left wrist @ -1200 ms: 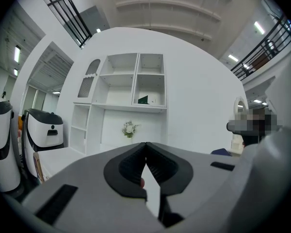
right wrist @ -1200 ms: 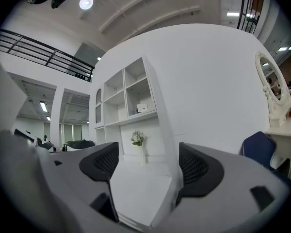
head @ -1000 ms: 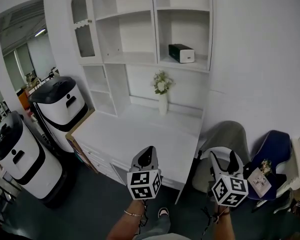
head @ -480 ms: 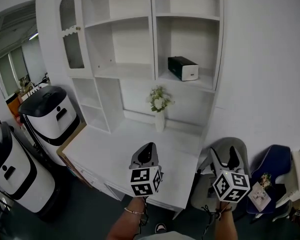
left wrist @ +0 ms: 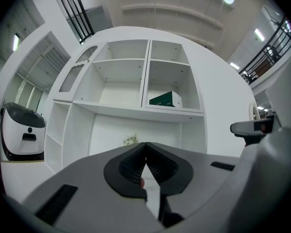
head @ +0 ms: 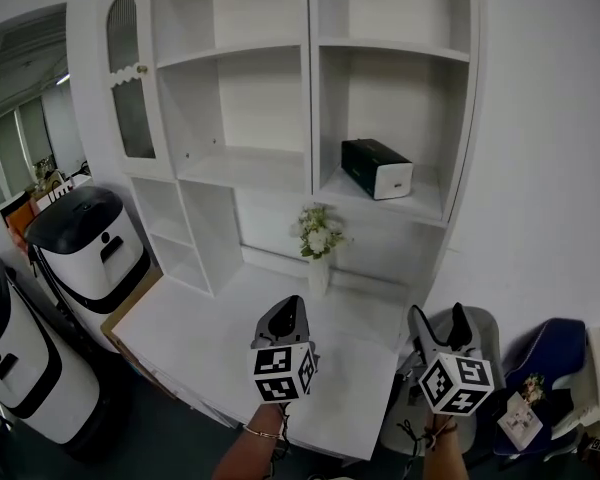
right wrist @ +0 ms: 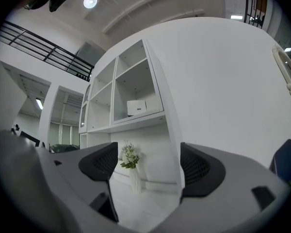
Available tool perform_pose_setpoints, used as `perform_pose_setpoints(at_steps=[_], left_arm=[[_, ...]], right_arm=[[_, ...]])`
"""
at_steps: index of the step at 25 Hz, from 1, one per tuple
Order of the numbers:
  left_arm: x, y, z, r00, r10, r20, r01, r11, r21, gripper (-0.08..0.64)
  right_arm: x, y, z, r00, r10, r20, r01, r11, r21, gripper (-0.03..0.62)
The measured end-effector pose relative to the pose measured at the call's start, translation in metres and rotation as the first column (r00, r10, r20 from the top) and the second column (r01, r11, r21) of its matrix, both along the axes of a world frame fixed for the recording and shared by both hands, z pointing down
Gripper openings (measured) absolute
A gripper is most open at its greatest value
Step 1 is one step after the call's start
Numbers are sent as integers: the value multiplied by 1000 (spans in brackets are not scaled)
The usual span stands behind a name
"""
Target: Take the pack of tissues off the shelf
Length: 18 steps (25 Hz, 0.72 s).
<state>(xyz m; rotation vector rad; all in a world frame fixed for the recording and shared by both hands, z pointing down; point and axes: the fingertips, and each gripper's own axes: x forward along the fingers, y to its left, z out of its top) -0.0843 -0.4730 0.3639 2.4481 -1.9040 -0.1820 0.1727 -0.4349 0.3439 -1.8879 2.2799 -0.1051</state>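
The pack of tissues [head: 377, 168], dark green with a white end, lies on the right-hand shelf of a white wall unit [head: 310, 48]; it also shows as the pack [left wrist: 165, 99] in the left gripper view and as its white end [right wrist: 136, 107] in the right gripper view. My left gripper [head: 285, 314] is low in the head view over the desk, jaws shut together with nothing between them. My right gripper [head: 439, 327] is beside it, open and empty, the jaws standing wide apart. Both point level at the unit, well below and short of the pack.
A white desk [head: 230, 338] stands under the shelves, with a vase of white flowers [head: 318, 246] at its back. Two white-and-black machines [head: 90, 243] stand at the left. A grey chair [head: 485, 333] and a blue chair [head: 555, 353] are at the right by the wall.
Both grippers have moved forward toward the shelf unit and a little up; the desk and shelves now look nearer and larger. The jaws look unchanged.
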Motion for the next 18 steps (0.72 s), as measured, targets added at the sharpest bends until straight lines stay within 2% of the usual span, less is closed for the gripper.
perform_pose_setpoints(at_steps=[6,18], left_arm=[[1,-20,6,1000,-9,1,9,1000,-21,17],[-4,-29,0,998,-53,26,53,998,-20,17]], right_arm=[[-4,-21,3,1000,-25,-1,25,999,-20,396],[-15,-32,-31,995,-97,-25,98,995,32,399]])
